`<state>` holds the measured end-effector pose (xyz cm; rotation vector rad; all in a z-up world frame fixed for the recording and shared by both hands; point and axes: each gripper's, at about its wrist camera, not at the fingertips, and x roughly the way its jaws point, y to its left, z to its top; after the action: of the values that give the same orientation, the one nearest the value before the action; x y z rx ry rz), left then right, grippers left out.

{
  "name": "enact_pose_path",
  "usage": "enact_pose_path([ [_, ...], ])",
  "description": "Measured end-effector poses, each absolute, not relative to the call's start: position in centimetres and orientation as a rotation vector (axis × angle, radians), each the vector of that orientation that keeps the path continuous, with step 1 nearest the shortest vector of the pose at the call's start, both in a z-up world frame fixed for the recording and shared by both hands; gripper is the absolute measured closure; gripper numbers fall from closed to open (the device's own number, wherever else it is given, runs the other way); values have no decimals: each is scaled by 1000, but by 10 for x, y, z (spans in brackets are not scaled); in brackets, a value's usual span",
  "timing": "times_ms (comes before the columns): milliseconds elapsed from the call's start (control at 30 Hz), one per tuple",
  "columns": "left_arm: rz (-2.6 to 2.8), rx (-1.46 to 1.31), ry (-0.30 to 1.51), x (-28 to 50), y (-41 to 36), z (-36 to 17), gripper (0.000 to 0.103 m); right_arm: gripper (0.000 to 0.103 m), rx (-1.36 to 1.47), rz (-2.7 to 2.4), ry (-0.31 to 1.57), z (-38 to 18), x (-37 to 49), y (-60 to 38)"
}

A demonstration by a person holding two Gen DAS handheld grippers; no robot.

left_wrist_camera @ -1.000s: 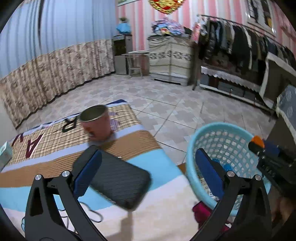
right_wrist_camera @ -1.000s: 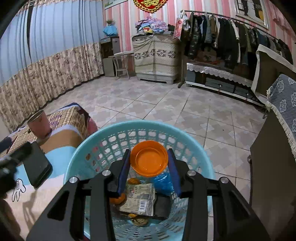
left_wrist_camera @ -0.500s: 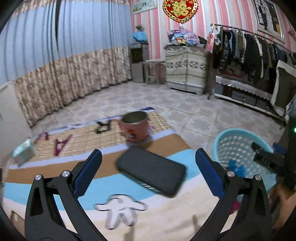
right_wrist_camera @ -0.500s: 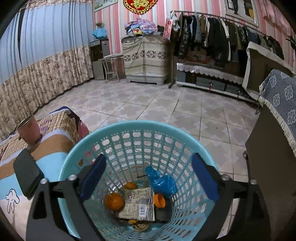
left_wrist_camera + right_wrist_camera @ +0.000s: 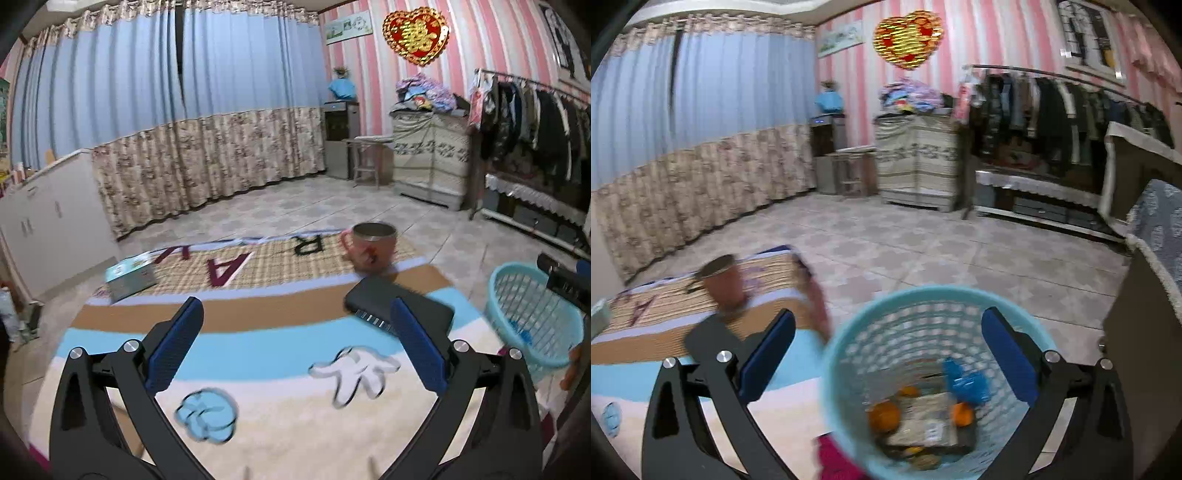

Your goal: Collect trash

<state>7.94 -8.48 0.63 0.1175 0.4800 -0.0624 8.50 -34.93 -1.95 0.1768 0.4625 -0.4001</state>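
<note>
A light blue mesh basket [image 5: 849, 354] stands on the floor beside the bed; it also shows in the left wrist view [image 5: 509, 291]. Inside lie orange pieces [image 5: 884, 415], a paper packet [image 5: 929, 422] and a blue wrapper [image 5: 967, 380]. My right gripper [image 5: 886, 356] is open and empty above the basket. My left gripper [image 5: 293, 341] is open and empty over the striped blanket [image 5: 258, 347].
On the blanket lie a black flat case [image 5: 395, 306], a pink metal cup [image 5: 373, 249] and a teal box [image 5: 129, 275]. Tiled floor, curtains, a cabinet and a clothes rack [image 5: 1052, 110] lie beyond. A dark cabinet [image 5: 1145, 332] stands right of the basket.
My right gripper opened and let the orange lid fall into the basket, then swung left. My left gripper swung left over the blanket, away from the basket.
</note>
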Motion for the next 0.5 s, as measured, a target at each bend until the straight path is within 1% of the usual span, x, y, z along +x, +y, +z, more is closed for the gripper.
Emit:
enact_pose_path([
  [167,-64,125,477,46,-67,-1,5,4,160,-290,473,-21,59,-303],
  [333,-67,53,488,19,-46,-2,5,4,134,-202,483,-23,31,-268],
  [500,-45,61,458,-7,-37,0,5,4,131,-188,450,-18,1,-246],
])
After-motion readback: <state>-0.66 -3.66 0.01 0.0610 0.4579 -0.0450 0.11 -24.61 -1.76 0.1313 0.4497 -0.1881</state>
